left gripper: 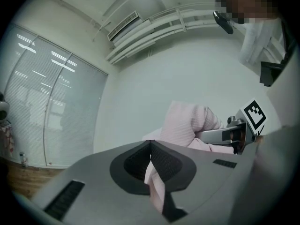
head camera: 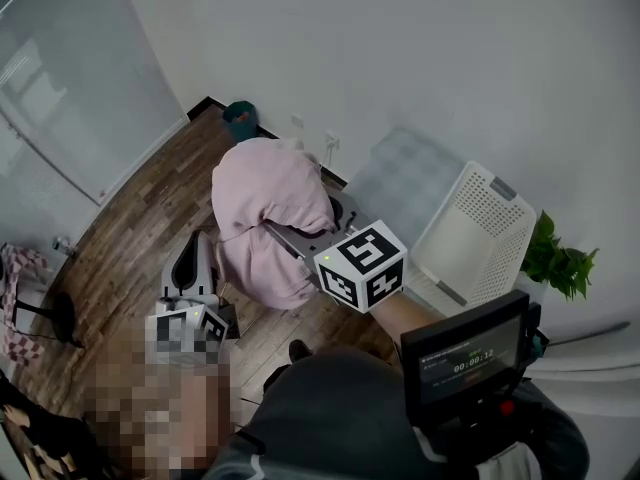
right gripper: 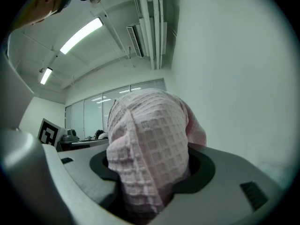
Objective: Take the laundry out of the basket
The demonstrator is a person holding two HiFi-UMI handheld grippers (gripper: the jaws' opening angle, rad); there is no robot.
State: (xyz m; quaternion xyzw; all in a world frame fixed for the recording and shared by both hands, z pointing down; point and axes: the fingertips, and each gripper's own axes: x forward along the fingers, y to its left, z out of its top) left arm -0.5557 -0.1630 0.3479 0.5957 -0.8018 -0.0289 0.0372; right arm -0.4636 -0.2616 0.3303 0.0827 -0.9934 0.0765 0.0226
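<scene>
A pink waffle-weave cloth (head camera: pixel 270 208) hangs in the air over the wooden floor, held between both grippers. My right gripper (head camera: pixel 315 223), with its marker cube, is shut on a thick bunch of the cloth (right gripper: pixel 145 144), which fills the space between its jaws (right gripper: pixel 150 156). My left gripper (head camera: pixel 212 248) sits lower left and is shut on a thin fold of the same cloth (left gripper: pixel 154 182); the rest (left gripper: pixel 187 123) billows beyond its tips (left gripper: pixel 151 149). The white laundry basket (head camera: pixel 480 233) lies tipped at the right by the wall, and I see nothing inside it.
A green potted plant (head camera: pixel 560 258) stands right of the basket. A small teal bin (head camera: pixel 240 118) sits by the far wall. A glass partition (head camera: pixel 60 88) runs along the left. A black screen device (head camera: pixel 465 353) is mounted near my right arm.
</scene>
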